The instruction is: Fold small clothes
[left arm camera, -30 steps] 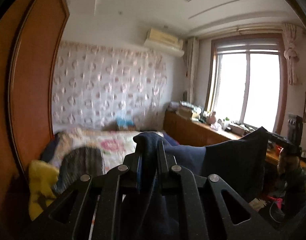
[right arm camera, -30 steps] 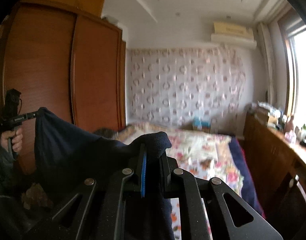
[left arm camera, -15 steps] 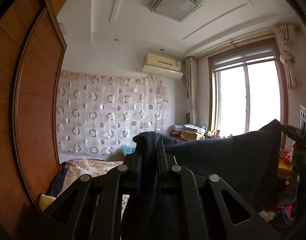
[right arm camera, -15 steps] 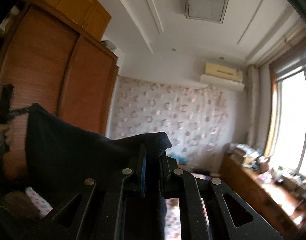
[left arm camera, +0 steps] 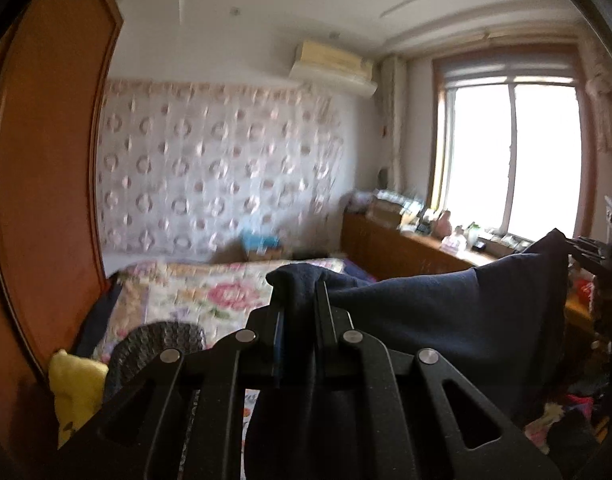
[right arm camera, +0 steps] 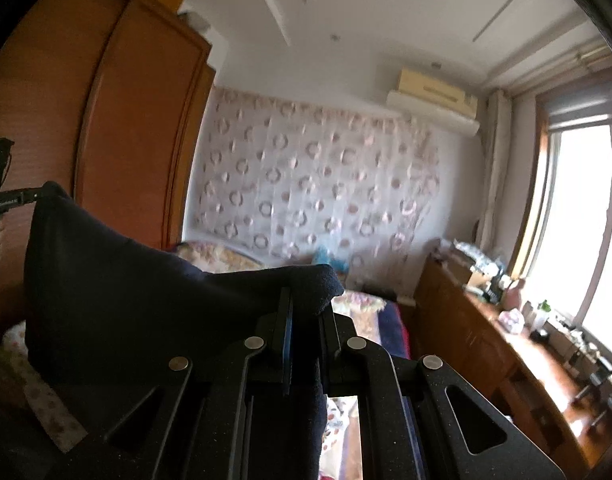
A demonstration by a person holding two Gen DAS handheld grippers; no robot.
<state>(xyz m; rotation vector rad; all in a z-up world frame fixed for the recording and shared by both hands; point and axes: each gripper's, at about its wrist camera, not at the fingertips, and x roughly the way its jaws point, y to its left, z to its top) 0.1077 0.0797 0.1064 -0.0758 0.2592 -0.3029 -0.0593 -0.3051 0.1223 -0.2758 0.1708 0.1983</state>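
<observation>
A dark navy garment (left arm camera: 445,312) hangs stretched in the air between both grippers, above the bed. My left gripper (left arm camera: 300,292) is shut on one top corner of it, cloth bunched over the fingertips. My right gripper (right arm camera: 306,300) is shut on the other top corner of the navy garment (right arm camera: 118,280). In the left wrist view the right gripper (left arm camera: 585,252) shows at the far right edge holding the cloth. In the right wrist view the left gripper (right arm camera: 10,200) shows at the far left, with a hand on its handle.
A bed with a floral cover (left arm camera: 210,292) lies below, with a grey knit garment (left arm camera: 162,344) and a yellow cloth (left arm camera: 76,384) on its near left. A wooden wardrobe (right arm camera: 106,128) stands at the left. A cluttered wooden sideboard (right arm camera: 505,344) runs under the window (left arm camera: 513,160).
Both cameras swung up toward the ceiling half a second ago and have tipped back down toward the bed. The navy garment has stayed stretched between both shut grippers.
</observation>
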